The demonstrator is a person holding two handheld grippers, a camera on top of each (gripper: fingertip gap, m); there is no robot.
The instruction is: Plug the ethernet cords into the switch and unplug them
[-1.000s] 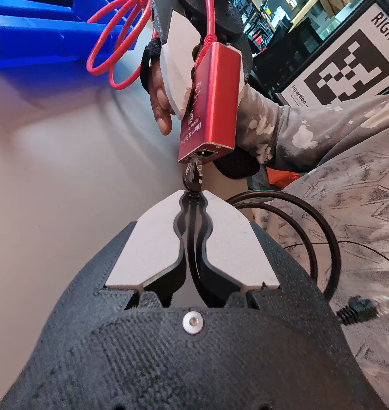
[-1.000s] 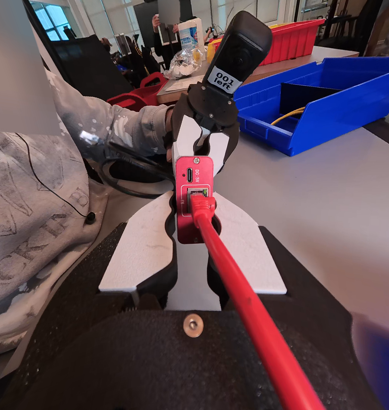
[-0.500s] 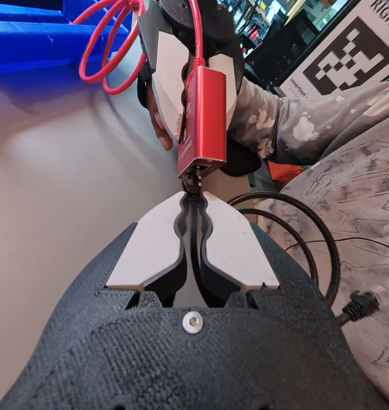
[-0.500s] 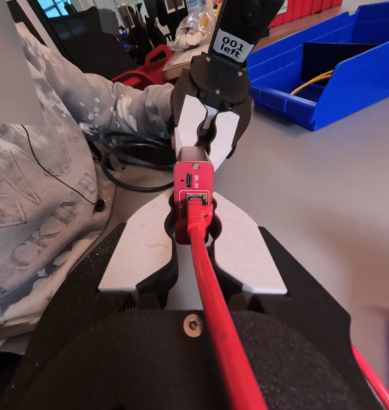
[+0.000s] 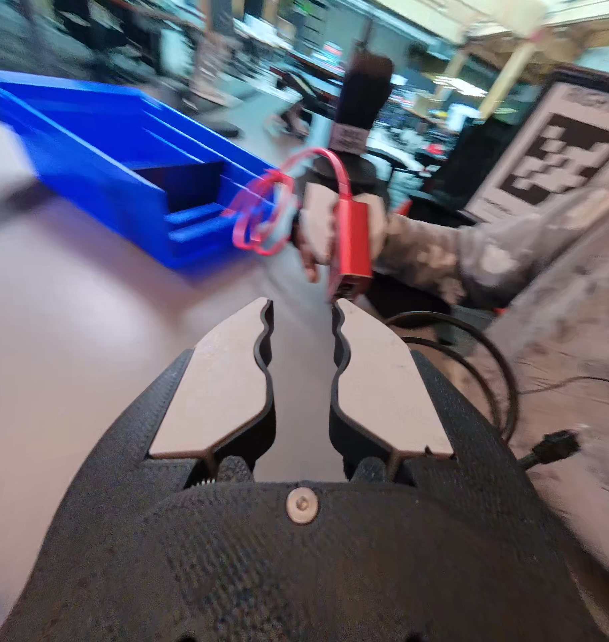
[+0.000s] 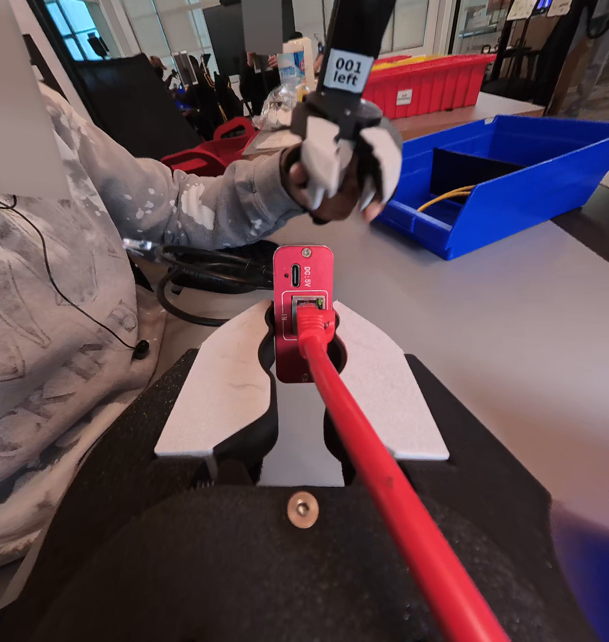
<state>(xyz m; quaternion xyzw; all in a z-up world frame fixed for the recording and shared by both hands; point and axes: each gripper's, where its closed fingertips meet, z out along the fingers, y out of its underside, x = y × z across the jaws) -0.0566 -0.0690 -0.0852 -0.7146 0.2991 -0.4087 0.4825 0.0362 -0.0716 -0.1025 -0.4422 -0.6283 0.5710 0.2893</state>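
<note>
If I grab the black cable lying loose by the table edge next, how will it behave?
Probably floppy: the black cable lies in loose loops, so the free length would likely trail and swing. Its plug looks stiffer, likely the better grip point. It seems light, but could snag on the sleeve nearby.

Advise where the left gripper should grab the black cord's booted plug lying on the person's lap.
Probably the ribbed boot just behind the black plug, not the black cord's loose loops. It lies right of the open left gripper, tip pointing away to the right, so come down from above, fingers across its narrow sides, leaving the tip free for the red switch.
</note>
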